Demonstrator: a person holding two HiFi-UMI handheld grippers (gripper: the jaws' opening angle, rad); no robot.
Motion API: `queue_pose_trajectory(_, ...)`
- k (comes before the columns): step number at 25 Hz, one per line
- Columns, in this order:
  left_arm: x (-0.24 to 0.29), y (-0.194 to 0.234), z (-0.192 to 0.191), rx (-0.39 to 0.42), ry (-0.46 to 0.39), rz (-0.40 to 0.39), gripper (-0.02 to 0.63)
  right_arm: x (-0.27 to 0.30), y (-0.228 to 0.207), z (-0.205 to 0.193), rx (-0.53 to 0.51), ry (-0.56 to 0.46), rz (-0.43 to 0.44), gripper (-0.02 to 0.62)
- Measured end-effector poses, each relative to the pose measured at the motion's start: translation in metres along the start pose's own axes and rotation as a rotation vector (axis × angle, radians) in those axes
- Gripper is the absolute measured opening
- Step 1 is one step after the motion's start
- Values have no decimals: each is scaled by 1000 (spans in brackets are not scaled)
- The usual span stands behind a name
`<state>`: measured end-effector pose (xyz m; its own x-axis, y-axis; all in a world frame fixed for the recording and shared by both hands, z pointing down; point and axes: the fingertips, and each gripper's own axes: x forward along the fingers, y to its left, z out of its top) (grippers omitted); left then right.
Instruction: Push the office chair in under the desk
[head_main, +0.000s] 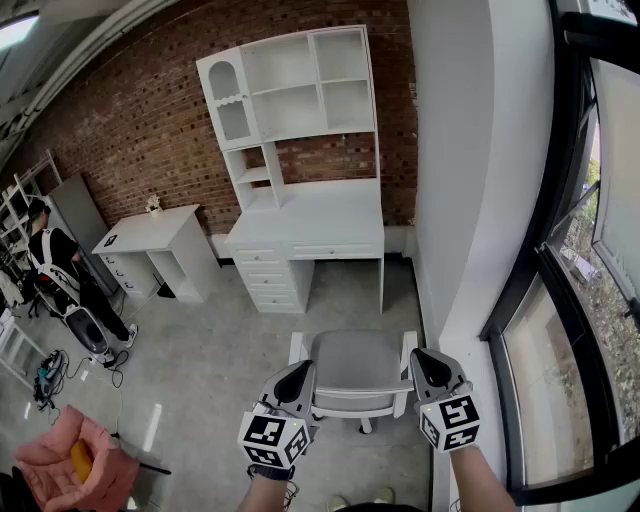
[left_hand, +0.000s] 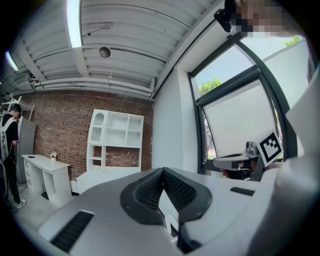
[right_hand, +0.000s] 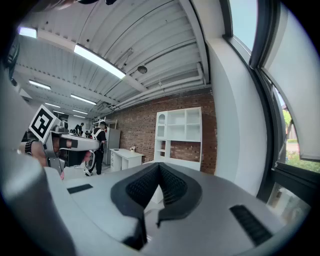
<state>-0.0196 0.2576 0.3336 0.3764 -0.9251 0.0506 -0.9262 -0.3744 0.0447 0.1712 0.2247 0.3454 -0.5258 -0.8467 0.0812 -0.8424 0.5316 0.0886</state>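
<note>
Both grippers sit low in the head view, each with its marker cube toward the camera. The left gripper (head_main: 300, 372) points at the left end of the backrest of the office chair (head_main: 355, 370), and the right gripper (head_main: 422, 358) points at the chair's right armrest. From above, I cannot tell whether either tip is actually touching the chair.

Each gripper's own view settles the jaws. On both, the black ribbed pads meet at the tips and nothing is held between them. Neither of those views shows the chair clearly.

The chair has a grey seat and a white frame. It stands on the concrete floor, pulled out and well apart from the white desk (head_main: 320, 225), with its back toward the camera and its front facing the knee opening.

A white shelf unit (head_main: 300, 95) rises from the desk top against the brick wall (head_main: 130, 110). Left of it stands a smaller white desk (head_main: 150, 232), and beyond that a person (head_main: 55, 270) in dark clothes.

A dark-framed window (head_main: 590, 250) runs down the right side. A pink cloth-like thing (head_main: 80, 465) lies at the lower left.

Only the gripper views show the ceiling. The left one also shows the other gripper's marker cube against the window.
</note>
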Motion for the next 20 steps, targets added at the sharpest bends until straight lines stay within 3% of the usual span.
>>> queue_pose_trajectory(20, 10, -6, -25, 19, 31, 43, 6, -6, -15, -23, 20, 12, -8, 3)
